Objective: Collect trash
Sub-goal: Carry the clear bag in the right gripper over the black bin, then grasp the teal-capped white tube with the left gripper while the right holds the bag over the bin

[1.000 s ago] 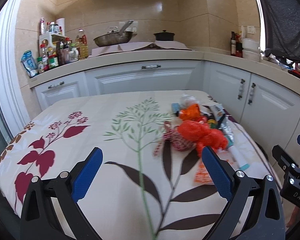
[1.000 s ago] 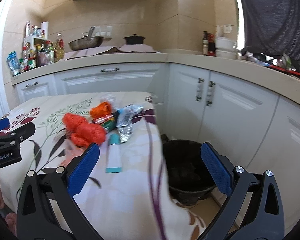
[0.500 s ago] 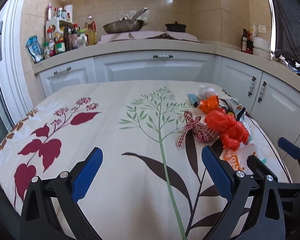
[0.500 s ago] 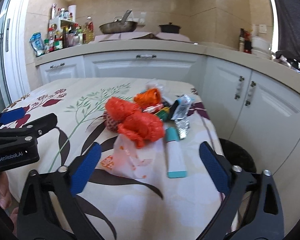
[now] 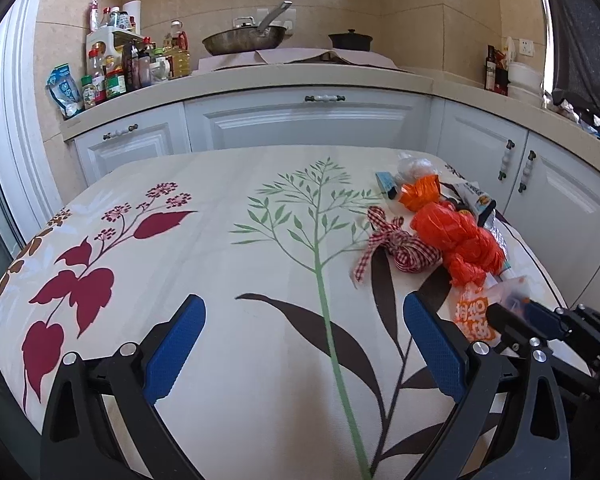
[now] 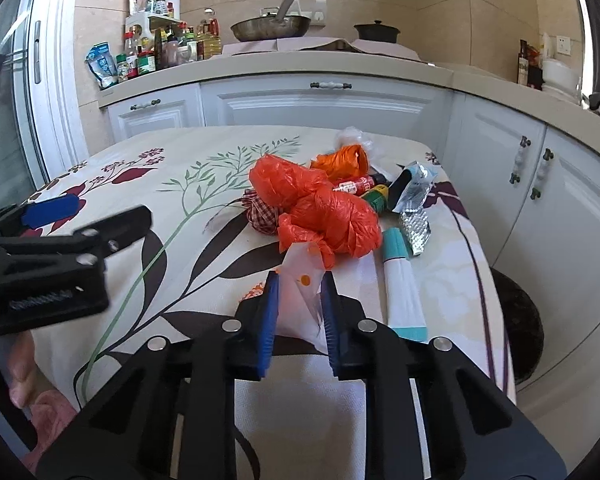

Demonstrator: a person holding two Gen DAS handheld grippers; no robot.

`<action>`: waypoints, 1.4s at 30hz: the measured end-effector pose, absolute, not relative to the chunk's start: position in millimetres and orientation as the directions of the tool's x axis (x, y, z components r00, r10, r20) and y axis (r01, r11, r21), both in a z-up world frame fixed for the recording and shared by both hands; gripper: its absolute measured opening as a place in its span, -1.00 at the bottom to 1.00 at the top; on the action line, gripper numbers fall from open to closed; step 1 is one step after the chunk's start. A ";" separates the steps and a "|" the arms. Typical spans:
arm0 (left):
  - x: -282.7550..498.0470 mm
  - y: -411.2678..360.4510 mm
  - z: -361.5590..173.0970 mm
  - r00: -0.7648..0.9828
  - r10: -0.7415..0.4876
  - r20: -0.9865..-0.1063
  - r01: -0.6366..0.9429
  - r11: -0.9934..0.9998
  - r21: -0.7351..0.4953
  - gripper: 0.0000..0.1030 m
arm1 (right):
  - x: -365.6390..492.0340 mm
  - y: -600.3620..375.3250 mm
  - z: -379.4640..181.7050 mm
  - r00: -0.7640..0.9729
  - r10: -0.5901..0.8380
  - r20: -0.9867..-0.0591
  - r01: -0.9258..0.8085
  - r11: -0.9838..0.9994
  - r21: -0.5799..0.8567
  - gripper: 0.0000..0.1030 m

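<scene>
- Right tongs [image 6: 299, 308] closing on clear plastic wrapper [image 6: 300, 300] with orange print; wrapper between blue pads [image 6: 269, 316], apparently pinched.
- Left tongs [image 5: 304, 344] spread wide, nothing between, over bare floral cloth of surface [image 5: 204, 240].
- Trash pile sat at far right of surface: crumpled orange bags [image 6: 324, 212], checked ribbon [image 5: 400, 248], teal-and-white tube [image 6: 402, 288], foil blister pack [image 6: 414, 228].
- Wrapper lay at near edge of pile, just beside orange bags.
- Dark bin [image 6: 516, 320] on floor, right of surface.
</scene>
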State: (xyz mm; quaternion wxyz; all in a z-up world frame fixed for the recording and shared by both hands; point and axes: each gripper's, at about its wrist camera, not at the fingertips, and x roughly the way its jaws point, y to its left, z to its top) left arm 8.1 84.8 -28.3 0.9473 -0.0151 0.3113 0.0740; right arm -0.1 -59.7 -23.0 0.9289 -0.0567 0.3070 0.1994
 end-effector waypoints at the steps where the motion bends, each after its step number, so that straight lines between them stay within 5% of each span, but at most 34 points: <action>1: 8.2 82.9 -28.5 0.794 0.131 -0.594 -0.150 0.989 0.018 0.87 | -2.0 -62.6 -21.2 0.735 0.335 -0.589 -0.403 0.915 0.018 -0.64; 34: 52.1 -74.4 -42.8 0.746 0.031 -0.665 0.028 0.997 0.077 0.85 | -1.9 -247.8 -18.4 0.845 0.119 -0.521 -0.075 0.992 0.104 -0.64; 38: 58.1 -83.9 -46.5 0.731 0.029 -0.682 0.038 0.996 0.084 0.29 | 2.8 -255.2 -20.0 0.843 0.119 -0.524 -0.068 0.991 0.116 -0.64; 42: 64.9 -87.9 -55.9 0.695 0.024 -0.719 0.042 0.996 0.075 0.29 | 4.1 -259.2 -21.9 0.843 0.121 -0.523 -0.066 0.990 0.123 -0.64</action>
